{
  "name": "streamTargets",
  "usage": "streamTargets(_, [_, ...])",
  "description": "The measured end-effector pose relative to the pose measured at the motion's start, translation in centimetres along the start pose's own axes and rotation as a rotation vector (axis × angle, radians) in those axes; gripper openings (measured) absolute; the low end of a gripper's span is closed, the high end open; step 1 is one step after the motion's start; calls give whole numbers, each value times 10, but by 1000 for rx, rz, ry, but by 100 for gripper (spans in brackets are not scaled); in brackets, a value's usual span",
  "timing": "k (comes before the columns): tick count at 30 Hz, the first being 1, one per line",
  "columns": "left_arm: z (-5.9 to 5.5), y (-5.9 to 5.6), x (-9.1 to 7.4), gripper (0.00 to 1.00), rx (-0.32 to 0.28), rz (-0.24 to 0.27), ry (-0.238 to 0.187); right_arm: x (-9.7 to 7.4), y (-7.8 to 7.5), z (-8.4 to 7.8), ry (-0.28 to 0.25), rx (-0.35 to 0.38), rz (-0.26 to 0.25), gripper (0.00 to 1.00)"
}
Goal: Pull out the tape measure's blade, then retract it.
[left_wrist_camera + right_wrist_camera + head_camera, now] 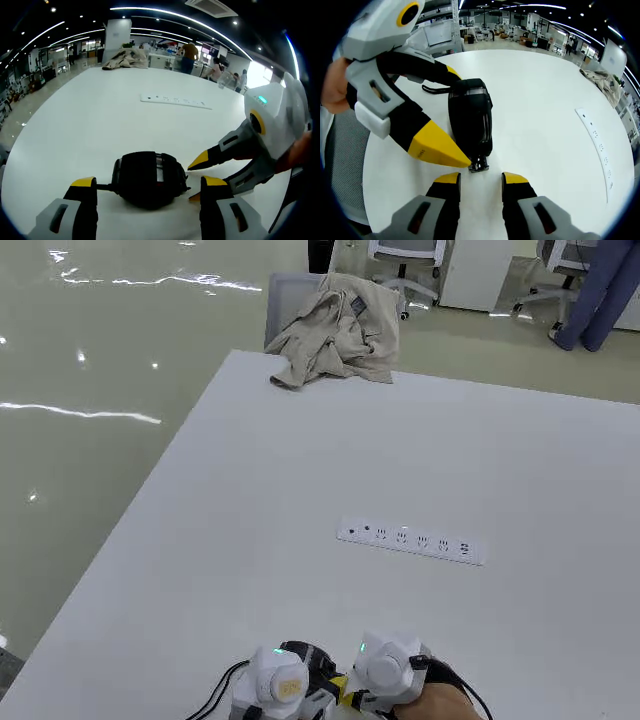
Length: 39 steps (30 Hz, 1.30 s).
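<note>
Probably rigid and hefty, the black tape measure (pixel 150 177) lies on the white table (pixel 400 460) between the left gripper's (pixel 148 182) spread jaws; the right gripper (pixel 481 179), jaws parted too, should pinch its small blade hook (pixel 478 165).

Bright, even light: ceiling strips (pixel 170 16) above the table (pixel 300 490) streak glare across the floor (pixel 90 390) left of it; soft shadow under the tape measure (pixel 149 179); gripper views bow at edges.
</note>
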<state>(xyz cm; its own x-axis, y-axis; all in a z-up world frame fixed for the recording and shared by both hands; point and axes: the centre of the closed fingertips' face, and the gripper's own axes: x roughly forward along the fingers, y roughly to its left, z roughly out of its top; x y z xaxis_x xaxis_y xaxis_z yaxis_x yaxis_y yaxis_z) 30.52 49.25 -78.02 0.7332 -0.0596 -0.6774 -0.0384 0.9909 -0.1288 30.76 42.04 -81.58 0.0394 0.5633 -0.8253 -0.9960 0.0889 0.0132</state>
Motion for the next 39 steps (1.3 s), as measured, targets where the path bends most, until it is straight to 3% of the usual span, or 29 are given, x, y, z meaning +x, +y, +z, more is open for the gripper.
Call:
streamTargets(20, [6, 3, -18, 89, 12, -25, -20, -28, 9, 11, -80, 102, -69, 43])
streamTargets(39, [-5, 15, -39, 93, 7, -42, -22, -56, 26, 14, -175, 257, -150, 54])
